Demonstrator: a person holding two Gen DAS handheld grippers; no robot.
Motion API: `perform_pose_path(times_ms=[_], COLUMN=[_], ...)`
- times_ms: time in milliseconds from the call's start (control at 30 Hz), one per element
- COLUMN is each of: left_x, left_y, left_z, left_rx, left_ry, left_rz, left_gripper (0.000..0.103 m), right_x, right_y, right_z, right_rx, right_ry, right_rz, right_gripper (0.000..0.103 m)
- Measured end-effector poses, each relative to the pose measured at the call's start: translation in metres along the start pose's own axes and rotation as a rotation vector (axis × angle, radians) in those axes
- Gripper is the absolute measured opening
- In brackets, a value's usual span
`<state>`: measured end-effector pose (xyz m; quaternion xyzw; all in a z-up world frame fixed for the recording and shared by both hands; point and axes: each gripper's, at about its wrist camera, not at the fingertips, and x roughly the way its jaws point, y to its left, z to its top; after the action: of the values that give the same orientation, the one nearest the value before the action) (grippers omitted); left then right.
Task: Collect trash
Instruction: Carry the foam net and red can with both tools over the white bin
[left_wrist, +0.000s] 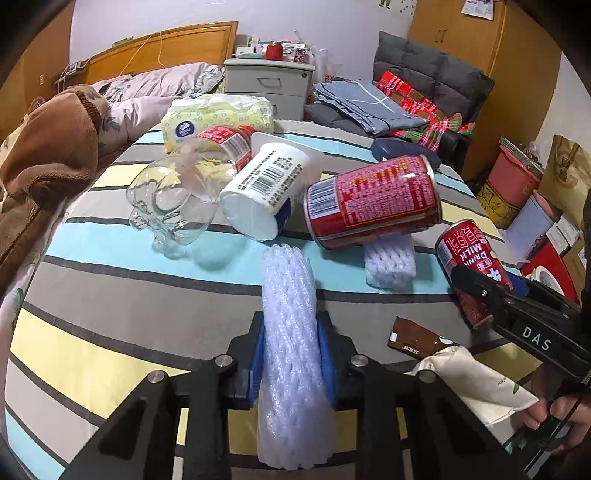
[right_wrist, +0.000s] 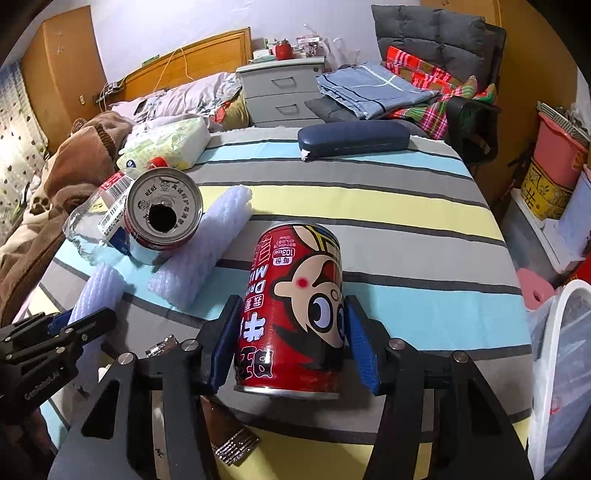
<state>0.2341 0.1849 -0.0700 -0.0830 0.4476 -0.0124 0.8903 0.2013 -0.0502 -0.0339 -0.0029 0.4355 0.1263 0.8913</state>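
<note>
on the striped bedspread (left_wrist: 122, 288), soft and flat-woven: a white foam net sleeve (left_wrist: 290, 354), tubular, ribbed like mesh, pinched flat between the blue pads of the left gripper (left_wrist: 291, 354), clamped tight. in the right gripper (right_wrist: 290, 343), a glossy red milk drink can (right_wrist: 295, 306) with a cartoon face, upright, both blue pads against its sides. just behind the sleeve: a second red can (left_wrist: 373, 199) on its side atop another foam sleeve (left_wrist: 389, 264), a white plastic cup (left_wrist: 264, 190) with a barcode, tipped over, and a clear crumpled bottle (left_wrist: 173, 195).
</note>
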Motion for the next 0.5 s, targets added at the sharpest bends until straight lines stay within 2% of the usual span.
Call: perform_pose_path(times_ms=[500], left_x=[-0.031], left_y=[-0.024], left_z=[0.001], left_rx=[0.041], left_ry=[-0.056], left_rz=[-0.033], left_gripper=[0.026], right_x=[-0.021], right_y=[-0.007], right_z=[-0.005], right_rx=[0.025], right_ry=[-0.056], right_rz=[0.02], right_gripper=[0.055])
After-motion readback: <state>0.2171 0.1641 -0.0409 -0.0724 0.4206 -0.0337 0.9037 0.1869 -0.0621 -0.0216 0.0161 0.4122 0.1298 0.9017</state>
